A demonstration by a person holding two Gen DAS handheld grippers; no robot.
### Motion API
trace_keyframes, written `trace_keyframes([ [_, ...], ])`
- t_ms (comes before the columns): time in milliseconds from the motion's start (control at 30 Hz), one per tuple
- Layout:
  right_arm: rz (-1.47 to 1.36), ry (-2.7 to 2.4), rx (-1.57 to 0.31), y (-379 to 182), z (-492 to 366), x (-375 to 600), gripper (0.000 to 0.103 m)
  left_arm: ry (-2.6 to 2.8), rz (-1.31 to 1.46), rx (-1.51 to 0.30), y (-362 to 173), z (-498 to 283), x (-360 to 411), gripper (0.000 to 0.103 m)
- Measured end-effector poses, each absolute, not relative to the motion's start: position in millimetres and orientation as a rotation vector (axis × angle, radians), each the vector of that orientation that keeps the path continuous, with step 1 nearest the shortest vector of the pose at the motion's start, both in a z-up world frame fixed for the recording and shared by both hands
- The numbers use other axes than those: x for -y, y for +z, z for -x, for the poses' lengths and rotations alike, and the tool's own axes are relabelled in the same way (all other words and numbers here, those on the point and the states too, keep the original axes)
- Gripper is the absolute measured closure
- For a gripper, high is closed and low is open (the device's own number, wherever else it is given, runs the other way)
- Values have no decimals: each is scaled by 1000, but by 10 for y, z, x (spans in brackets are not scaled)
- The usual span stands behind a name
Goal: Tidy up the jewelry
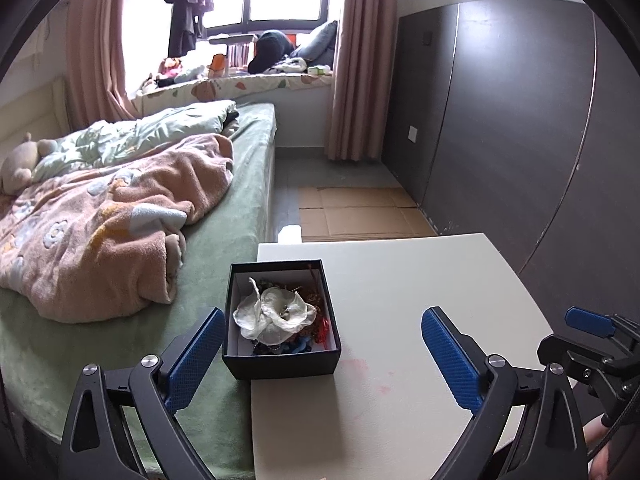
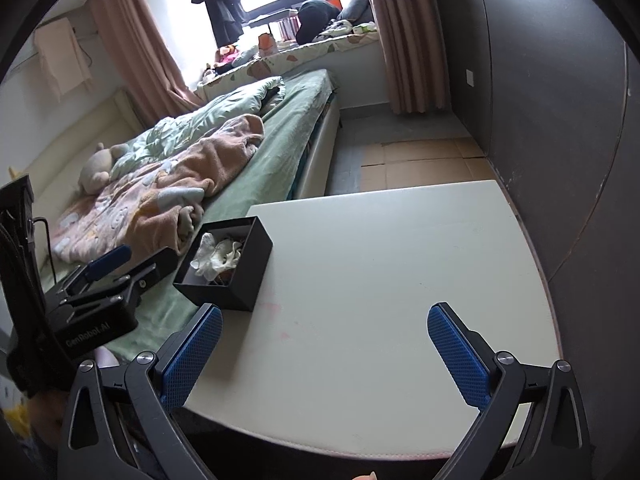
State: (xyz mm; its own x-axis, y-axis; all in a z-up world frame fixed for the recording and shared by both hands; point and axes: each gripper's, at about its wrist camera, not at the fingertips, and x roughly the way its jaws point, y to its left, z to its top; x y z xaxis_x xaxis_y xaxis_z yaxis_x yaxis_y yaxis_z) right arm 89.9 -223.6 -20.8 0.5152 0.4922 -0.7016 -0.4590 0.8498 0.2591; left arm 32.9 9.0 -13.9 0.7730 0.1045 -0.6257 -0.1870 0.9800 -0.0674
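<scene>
An open black box [image 1: 280, 360] sits at the left edge of the white table [image 1: 400, 320]. It holds a white fabric flower [image 1: 272, 314] on top of a tangle of beads and chains. My left gripper [image 1: 322, 354] is open and empty, just in front of the box, with its left finger out over the bed. My right gripper [image 2: 324, 350] is open and empty above the table's near middle. The box also shows in the right wrist view [image 2: 240, 280], to the left of the right gripper, with the left gripper's body [image 2: 100, 304] beside it.
A bed with a green sheet [image 1: 240, 200] and a pink blanket [image 1: 112, 232] runs along the table's left side. A dark wall [image 1: 520, 120] stands to the right. Flat cardboard [image 1: 360, 212] lies on the floor beyond the table. Faint pink stains [image 1: 356, 368] mark the tabletop.
</scene>
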Motion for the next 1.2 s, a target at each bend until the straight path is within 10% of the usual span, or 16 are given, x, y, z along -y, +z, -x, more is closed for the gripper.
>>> trace_keyframes([
  [1200, -55, 544, -825, -137, -831, 2336, 0, 135, 112, -634, -79, -217, -3, 0],
])
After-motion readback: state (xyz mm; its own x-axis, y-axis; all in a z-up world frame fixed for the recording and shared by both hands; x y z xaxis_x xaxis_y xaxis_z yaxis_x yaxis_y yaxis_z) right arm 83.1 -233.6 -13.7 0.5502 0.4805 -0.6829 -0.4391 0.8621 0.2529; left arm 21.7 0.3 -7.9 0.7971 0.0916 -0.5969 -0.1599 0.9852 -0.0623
